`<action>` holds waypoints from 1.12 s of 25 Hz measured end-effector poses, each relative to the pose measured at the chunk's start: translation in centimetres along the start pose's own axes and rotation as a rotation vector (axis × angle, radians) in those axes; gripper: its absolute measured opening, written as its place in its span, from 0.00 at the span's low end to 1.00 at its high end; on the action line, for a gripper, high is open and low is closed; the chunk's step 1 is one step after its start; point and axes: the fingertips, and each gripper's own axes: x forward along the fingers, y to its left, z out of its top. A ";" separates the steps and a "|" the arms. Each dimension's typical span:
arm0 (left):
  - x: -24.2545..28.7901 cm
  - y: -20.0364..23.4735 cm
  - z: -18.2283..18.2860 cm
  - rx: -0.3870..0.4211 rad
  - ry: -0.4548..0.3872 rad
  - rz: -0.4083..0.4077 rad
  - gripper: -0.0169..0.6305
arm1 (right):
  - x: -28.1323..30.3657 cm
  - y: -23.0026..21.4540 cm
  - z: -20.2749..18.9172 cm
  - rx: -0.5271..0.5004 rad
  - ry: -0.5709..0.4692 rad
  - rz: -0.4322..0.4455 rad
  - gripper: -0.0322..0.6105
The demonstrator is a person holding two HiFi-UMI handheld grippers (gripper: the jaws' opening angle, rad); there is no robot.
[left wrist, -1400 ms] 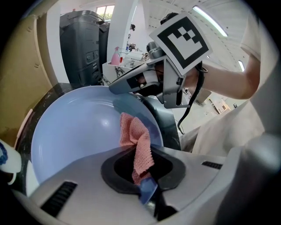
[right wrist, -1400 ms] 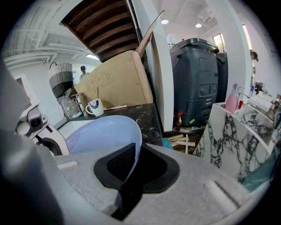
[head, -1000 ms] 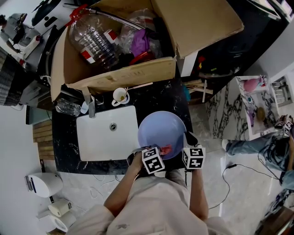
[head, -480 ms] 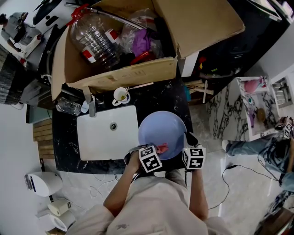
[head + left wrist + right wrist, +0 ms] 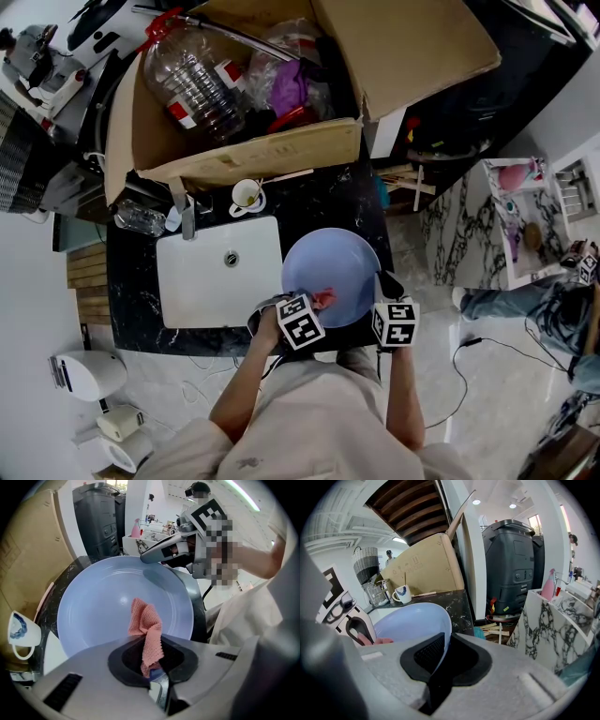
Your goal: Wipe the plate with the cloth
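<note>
A pale blue plate [image 5: 330,267] lies on the black counter beside the sink. My left gripper [image 5: 317,305] is shut on a pink cloth [image 5: 324,299], which rests on the plate's near part. In the left gripper view the cloth [image 5: 144,623] hangs out of the jaws [image 5: 155,670] onto the plate [image 5: 103,606]. My right gripper [image 5: 383,283] is shut on the plate's right rim. In the right gripper view the plate [image 5: 410,620] has its rim between the jaws [image 5: 440,649], and the cloth [image 5: 380,641] shows at the left.
A white sink [image 5: 217,272] lies left of the plate, with a cup [image 5: 246,195] and a tap [image 5: 186,217] behind it. A large open cardboard box [image 5: 253,150] with bottles stands at the back. The counter's right edge drops to the floor.
My left gripper has slid a little to the left along the plate's near part, dragging the pink cloth with it. The right gripper and the plate have stayed put.
</note>
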 end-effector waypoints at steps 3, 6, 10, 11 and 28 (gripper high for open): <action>-0.1 0.5 -0.2 -0.007 0.000 0.014 0.08 | 0.0 0.0 0.1 -0.001 0.001 0.000 0.11; -0.2 1.0 -0.3 -0.015 0.002 0.033 0.08 | 0.0 0.0 0.1 -0.002 0.002 0.001 0.11; -0.4 1.7 -0.5 -0.026 0.004 0.057 0.08 | -0.1 -0.1 0.0 0.001 0.003 -0.002 0.11; -0.4 1.9 -0.6 -0.029 0.003 0.064 0.08 | -0.1 -0.1 0.0 0.000 0.003 -0.002 0.11; -1.0 5.9 -1.4 -0.119 -0.026 0.183 0.08 | 0.0 0.0 0.0 -0.003 0.007 0.001 0.11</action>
